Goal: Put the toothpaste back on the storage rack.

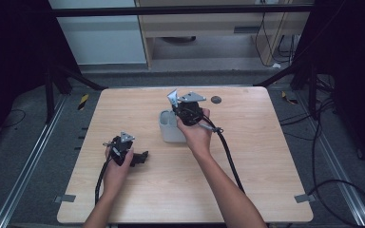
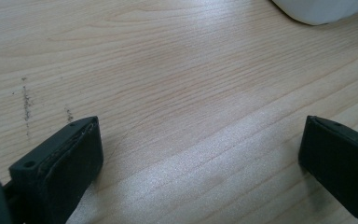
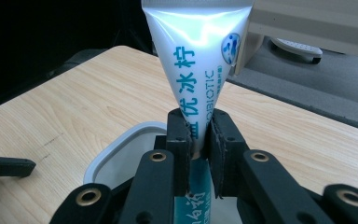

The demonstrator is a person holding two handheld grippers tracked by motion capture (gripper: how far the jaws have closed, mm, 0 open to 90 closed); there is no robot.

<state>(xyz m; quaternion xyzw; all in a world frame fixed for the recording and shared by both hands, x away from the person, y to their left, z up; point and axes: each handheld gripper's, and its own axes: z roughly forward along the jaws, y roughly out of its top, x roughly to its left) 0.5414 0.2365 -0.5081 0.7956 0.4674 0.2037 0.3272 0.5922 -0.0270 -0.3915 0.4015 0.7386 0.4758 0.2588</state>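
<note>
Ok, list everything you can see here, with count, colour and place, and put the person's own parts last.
Tube: one, white with teal print, clamped in the right gripper's jaws above the cup.
Cup: one, white, mid-table under the right gripper.
Table: one, light wood, centre.
Round dark mark: one, on the table's far edge.
Tape pieces: two, grey, at the table's near corners.
Cabinet: one, beige, beyond the table.
Left gripper: one, black, jaws apart over bare wood.
Right gripper: one, black, shut on the tube.
Hands: two, one holding each gripper.
</note>
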